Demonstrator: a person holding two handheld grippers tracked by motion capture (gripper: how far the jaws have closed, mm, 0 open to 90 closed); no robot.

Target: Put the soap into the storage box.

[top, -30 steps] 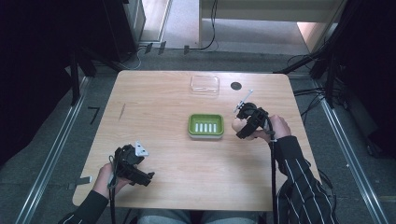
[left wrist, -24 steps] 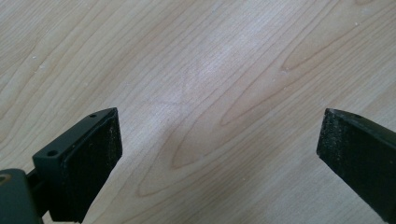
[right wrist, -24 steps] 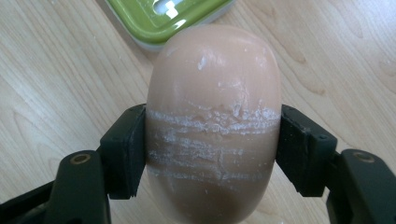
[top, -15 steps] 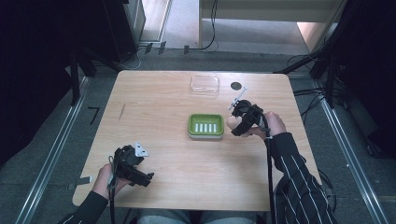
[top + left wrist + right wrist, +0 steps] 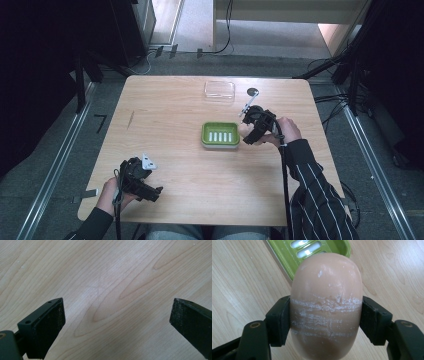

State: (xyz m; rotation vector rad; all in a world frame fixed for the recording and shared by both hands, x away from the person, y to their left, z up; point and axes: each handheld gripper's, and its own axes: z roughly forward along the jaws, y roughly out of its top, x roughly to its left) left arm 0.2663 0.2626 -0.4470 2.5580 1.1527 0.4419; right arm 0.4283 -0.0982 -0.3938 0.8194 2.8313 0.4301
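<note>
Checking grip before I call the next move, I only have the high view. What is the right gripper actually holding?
Observer: A peach-coloured bar of soap, clamped across its width by the right gripper, as the right gripper view shows.
Operator: Surface condition?
Observer: White scuffed bands run across the bar at the level of the pads.
Operator: Where's the dish from there?
Observer: The green soap dish lies just beyond the soap, its slotted floor partly hidden behind the bar.
Operator: And the left gripper?
Observer: The left gripper is open, nothing between its jaws, just bare wooden table beneath in the left gripper view.
</note>
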